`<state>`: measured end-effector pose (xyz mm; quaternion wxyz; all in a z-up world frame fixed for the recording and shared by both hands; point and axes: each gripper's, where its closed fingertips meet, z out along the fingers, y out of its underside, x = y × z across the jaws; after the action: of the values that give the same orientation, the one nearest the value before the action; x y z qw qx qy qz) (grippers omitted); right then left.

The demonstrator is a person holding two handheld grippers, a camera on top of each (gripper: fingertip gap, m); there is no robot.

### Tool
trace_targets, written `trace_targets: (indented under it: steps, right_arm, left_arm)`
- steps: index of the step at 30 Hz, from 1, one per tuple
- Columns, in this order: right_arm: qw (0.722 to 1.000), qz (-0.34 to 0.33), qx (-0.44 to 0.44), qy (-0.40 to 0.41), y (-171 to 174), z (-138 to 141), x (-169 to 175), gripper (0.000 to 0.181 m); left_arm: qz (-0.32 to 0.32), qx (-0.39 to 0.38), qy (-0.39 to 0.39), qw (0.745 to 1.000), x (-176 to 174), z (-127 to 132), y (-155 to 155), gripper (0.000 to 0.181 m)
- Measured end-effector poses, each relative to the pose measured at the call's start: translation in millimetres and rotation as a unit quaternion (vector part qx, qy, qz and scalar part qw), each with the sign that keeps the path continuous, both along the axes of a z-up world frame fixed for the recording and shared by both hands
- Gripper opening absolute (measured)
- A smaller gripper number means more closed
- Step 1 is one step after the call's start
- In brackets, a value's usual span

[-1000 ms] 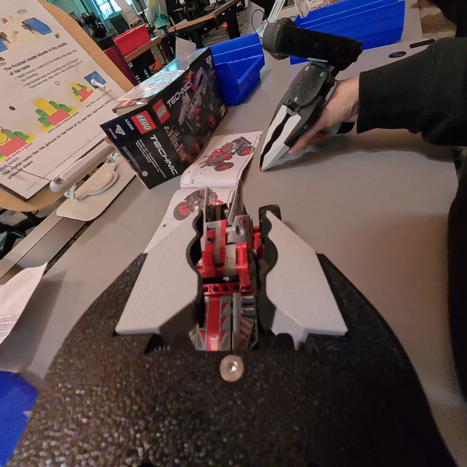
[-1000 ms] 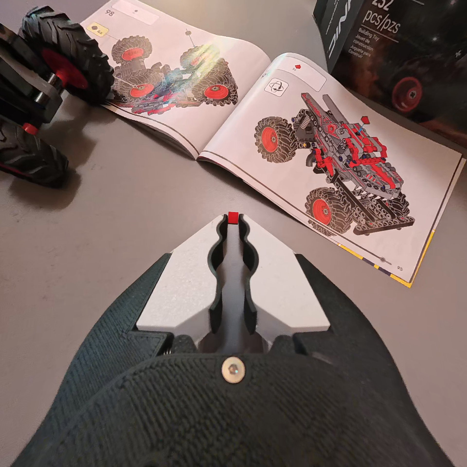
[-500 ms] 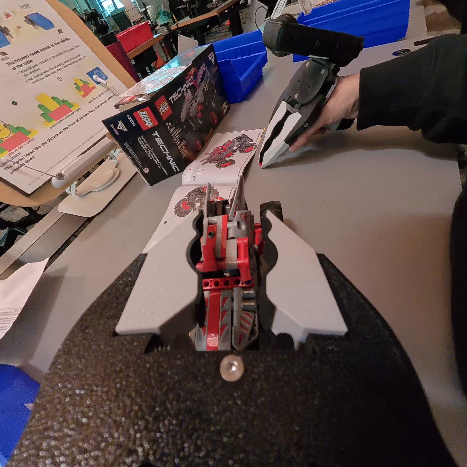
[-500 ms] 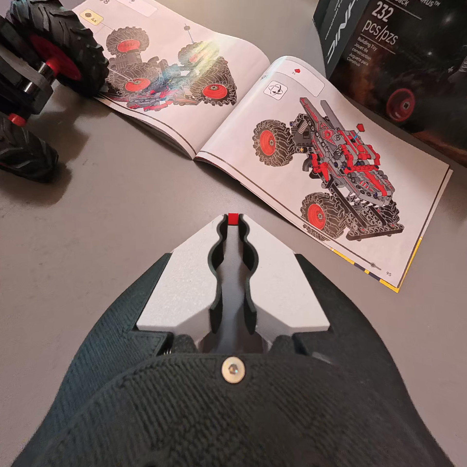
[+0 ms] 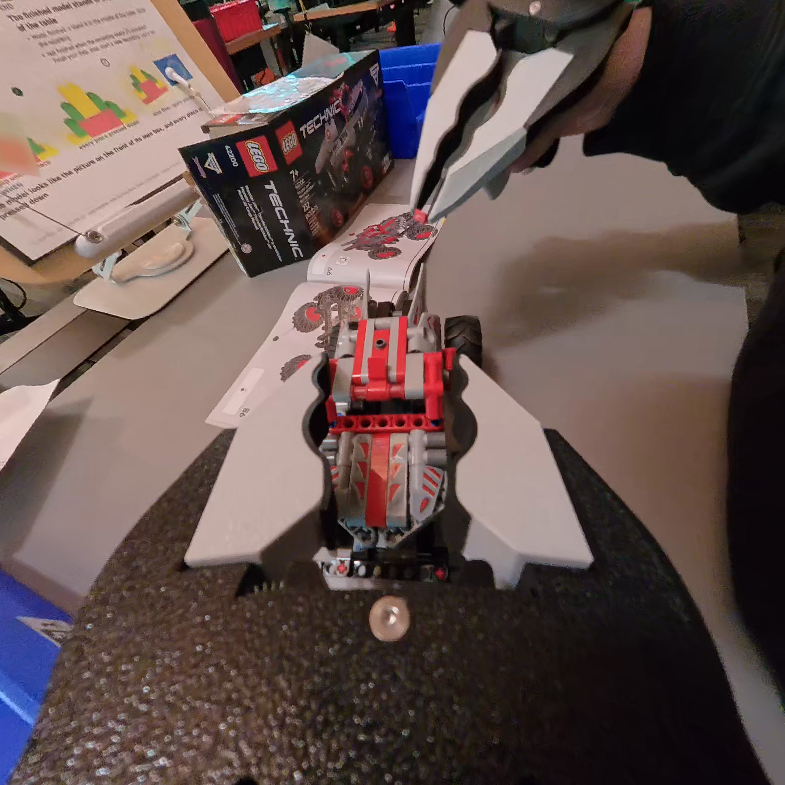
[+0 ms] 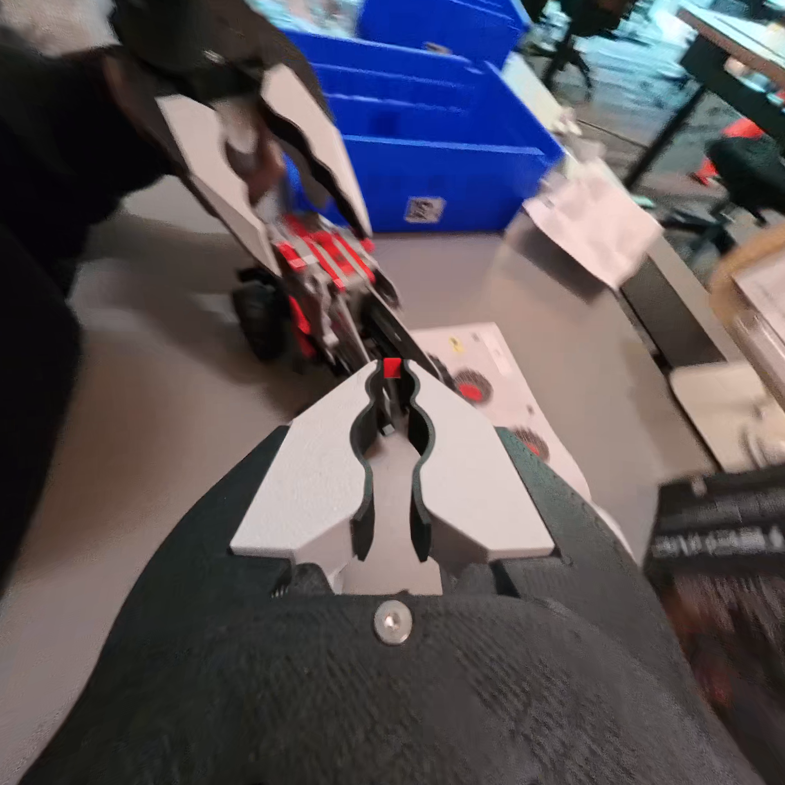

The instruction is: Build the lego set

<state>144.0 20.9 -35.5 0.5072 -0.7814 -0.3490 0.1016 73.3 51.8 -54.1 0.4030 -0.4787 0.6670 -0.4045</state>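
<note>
My left gripper (image 5: pixel 388 365) is shut on the red and grey lego truck (image 5: pixel 384 429), holding its body between the fingers, with one black tyre (image 5: pixel 463 337) showing at the right. My right gripper (image 6: pixel 391 366) is shut on a small red lego piece (image 6: pixel 391 368) at its fingertips. In the left wrist view the right gripper (image 5: pixel 427 212) hangs above and beyond the truck with the red piece (image 5: pixel 419 214) at its tips. In the right wrist view the truck (image 6: pixel 316 289) sits in the left gripper (image 6: pixel 323 255) just beyond my red piece.
The open instruction booklet (image 5: pixel 352 263) lies on the grey table (image 5: pixel 573 331) beyond the truck. The dark lego box (image 5: pixel 293 170) stands behind it, with blue bins (image 6: pixel 424 140) farther back. A propped instruction board (image 5: pixel 85 110) stands at the left. A person's dark sleeve (image 5: pixel 701 85) is at the right. Tip to tip, the grippers are about 9 cm apart.
The right gripper has lifted off the table with the red piece and swung over toward the truck. The left gripper has tilted the truck, showing more of its top.
</note>
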Motion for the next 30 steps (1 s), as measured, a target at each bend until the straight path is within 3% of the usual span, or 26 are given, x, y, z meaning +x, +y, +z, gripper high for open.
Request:
trace_targets:
  steps: [3,7,13,27,30]
  right_arm:
    - [0.997,0.067,0.012,-0.028,15.9,9.9,-38.0,0.005]
    - [0.992,0.119,0.008,-0.031,32.3,8.4,-64.1,0.006]
    - [0.987,0.153,-0.028,-0.043,40.5,-8.2,-71.8,0.006]
    - [0.968,0.223,-0.113,-0.004,37.9,-11.9,-73.8,0.006]
    - [0.958,0.249,-0.137,-0.026,36.7,-12.7,-72.8,0.006]
  left_arm:
    - [0.001,-0.013,-0.013,1.000,1.6,3.4,-1.0,0.050]
    - [0.006,-0.017,-0.022,1.000,2.6,1.1,2.0,0.049]
    - [-0.001,-0.028,-0.041,0.999,2.0,1.8,2.0,0.048]
    - [-0.016,-0.032,-0.057,0.998,1.7,2.0,1.3,0.046]
    - [-0.018,-0.028,-0.056,0.998,2.4,1.5,1.0,0.045]
